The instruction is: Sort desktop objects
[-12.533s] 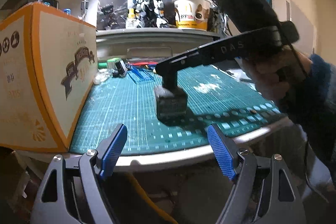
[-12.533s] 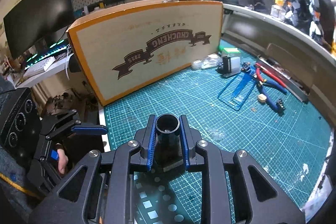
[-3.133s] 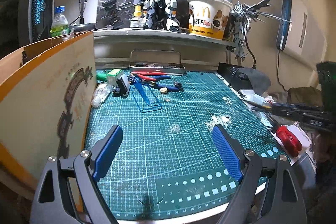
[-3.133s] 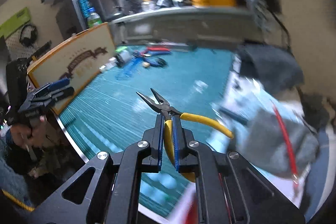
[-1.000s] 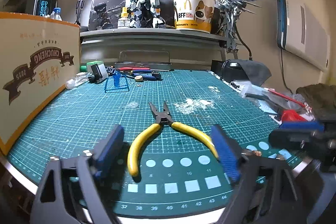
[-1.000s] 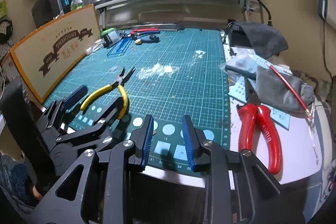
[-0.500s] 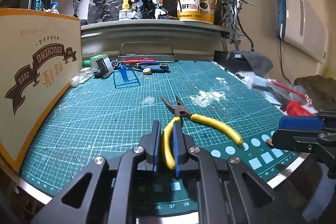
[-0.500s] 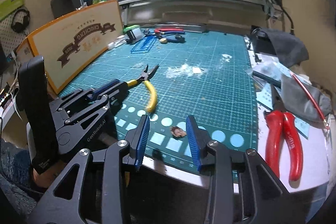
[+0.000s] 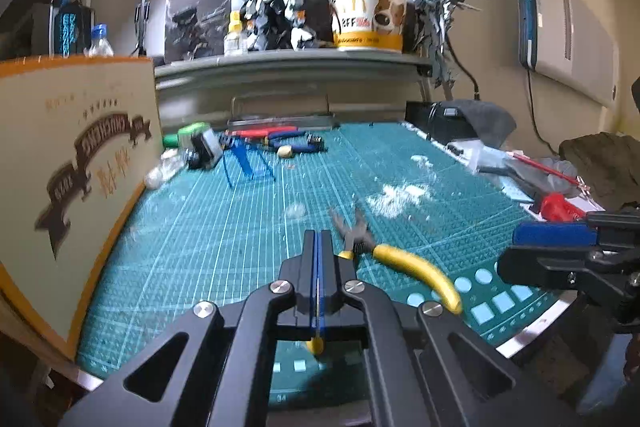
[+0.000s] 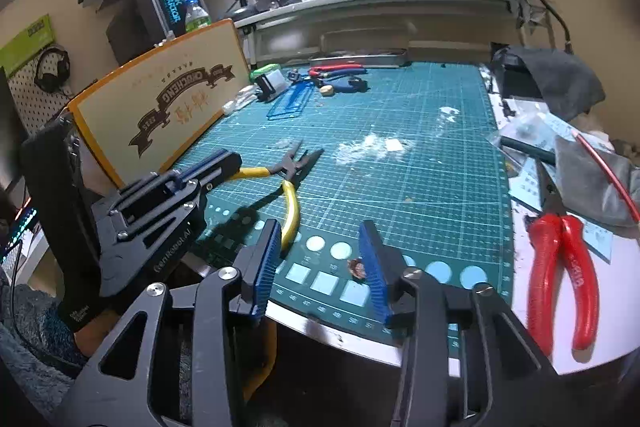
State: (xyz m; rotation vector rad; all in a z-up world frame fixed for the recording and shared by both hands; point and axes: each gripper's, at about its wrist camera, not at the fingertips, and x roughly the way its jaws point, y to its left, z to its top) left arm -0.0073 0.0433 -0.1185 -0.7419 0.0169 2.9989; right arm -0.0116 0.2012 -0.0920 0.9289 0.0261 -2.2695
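Yellow-handled pliers (image 10: pixel 290 187) hang just above the green cutting mat (image 10: pixel 400 179), their shadow falling on it. My left gripper (image 9: pixel 318 259) is shut on one handle; the other handle (image 9: pixel 420 271) curves off to the right, jaws pointing away. In the right wrist view the left gripper (image 10: pixel 224 163) grips that handle from the left. My right gripper (image 10: pixel 320 263) hovers over the mat's front edge, its jaws opening with nothing between them. A small brown scrap (image 10: pixel 356 269) lies on the mat by its right pad. The right gripper (image 9: pixel 560 239) shows at the left wrist view's right edge.
Red-handled pliers (image 10: pixel 564 267) lie on white paper right of the mat. A tall cardboard box (image 10: pixel 172 107) walls the left side. Red and blue tools (image 10: pixel 340 75) and a blue wire frame (image 10: pixel 290 101) sit at the back. A shelf (image 10: pixel 380 1) carries models and a paper cup.
A second ago the left jaws stood wide around the pliers lying flat; they have shut on one handle and raised it slightly. The right jaws have spread wider.
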